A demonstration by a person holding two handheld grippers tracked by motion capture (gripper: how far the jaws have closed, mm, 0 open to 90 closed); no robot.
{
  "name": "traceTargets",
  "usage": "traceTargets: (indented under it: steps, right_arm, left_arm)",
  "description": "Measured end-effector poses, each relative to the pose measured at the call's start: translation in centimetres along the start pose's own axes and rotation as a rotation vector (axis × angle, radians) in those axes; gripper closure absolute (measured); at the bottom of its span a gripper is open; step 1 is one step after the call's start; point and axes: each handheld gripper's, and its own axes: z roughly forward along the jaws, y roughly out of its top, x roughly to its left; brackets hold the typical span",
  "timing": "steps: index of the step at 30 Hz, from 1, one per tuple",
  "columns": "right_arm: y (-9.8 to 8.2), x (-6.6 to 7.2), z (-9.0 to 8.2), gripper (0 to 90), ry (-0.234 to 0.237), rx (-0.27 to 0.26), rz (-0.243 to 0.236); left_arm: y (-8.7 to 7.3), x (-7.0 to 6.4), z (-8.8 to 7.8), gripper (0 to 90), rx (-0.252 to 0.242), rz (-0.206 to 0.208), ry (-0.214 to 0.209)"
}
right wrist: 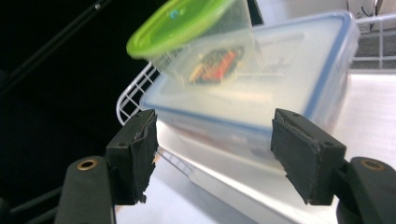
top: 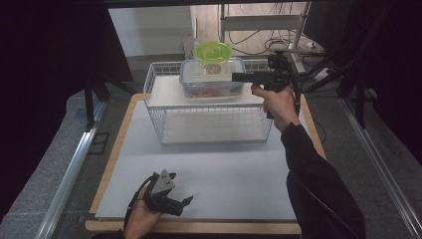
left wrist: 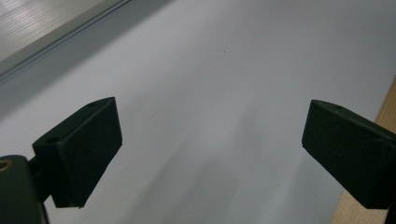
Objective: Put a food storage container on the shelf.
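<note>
since the green-lid tub [top: 213,52] sits atop the blue-rim box [top: 212,79] on the wire rack [top: 209,117], right gripper [top: 238,76] nears w/ jaws apart, holding nothing; left gripper [top: 181,201] idles wide, empty.

Your black two-jaw right gripper [top: 239,76] is held out level on a stretched, dark-sleeved arm [top: 318,184], jaws apart with nothing between the pads. Your black left gripper [top: 185,202] lies low in your left hand [top: 142,216], jaws spread wide and empty.

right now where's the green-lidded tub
In the high view, the green-lidded tub sits on the blue-rimmed box atop the wire rack, just left of the right gripper.
</note>
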Motion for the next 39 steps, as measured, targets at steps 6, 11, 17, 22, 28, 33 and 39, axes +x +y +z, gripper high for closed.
traceTargets:
  steps: [6,11,17,22,28,33,39]
  right_arm:
    - [-1.8,-0.3,-0.9,28.8,-0.025,0.014,-0.054]
    - [-2.9,-0.2,-1.3,26.5,-0.035,0.031,-0.087]
    - [-4.0,-0.2,-1.7,23.2,-0.041,0.042,-0.1]
    - [-4.7,-0.3,-2.0,20.5,-0.048,0.048,-0.114]
    - [-5.7,-0.2,-2.5,16.3,-0.066,0.059,-0.155]
    - [-6.7,0.0,-2.8,13.7,-0.086,0.063,-0.191]
    - [-7.8,0.5,-2.9,10.7,-0.099,0.071,-0.234]
  left_arm:
    - [0.0,0.0,0.1,4.6,0.002,0.001,0.0]
    - [0.0,-0.1,0.1,4.6,0.003,0.002,-0.002]
    - [0.0,-0.1,0.1,4.6,0.005,0.002,-0.001]
    - [0.0,-0.1,0.1,4.6,0.006,0.001,-0.003]
    - [0.0,0.0,0.0,4.4,-0.002,-0.007,-0.011]
    - [0.0,0.1,0.0,4.2,-0.012,-0.012,-0.015]
    - [-0.1,0.1,0.0,4.0,-0.017,-0.016,-0.016]
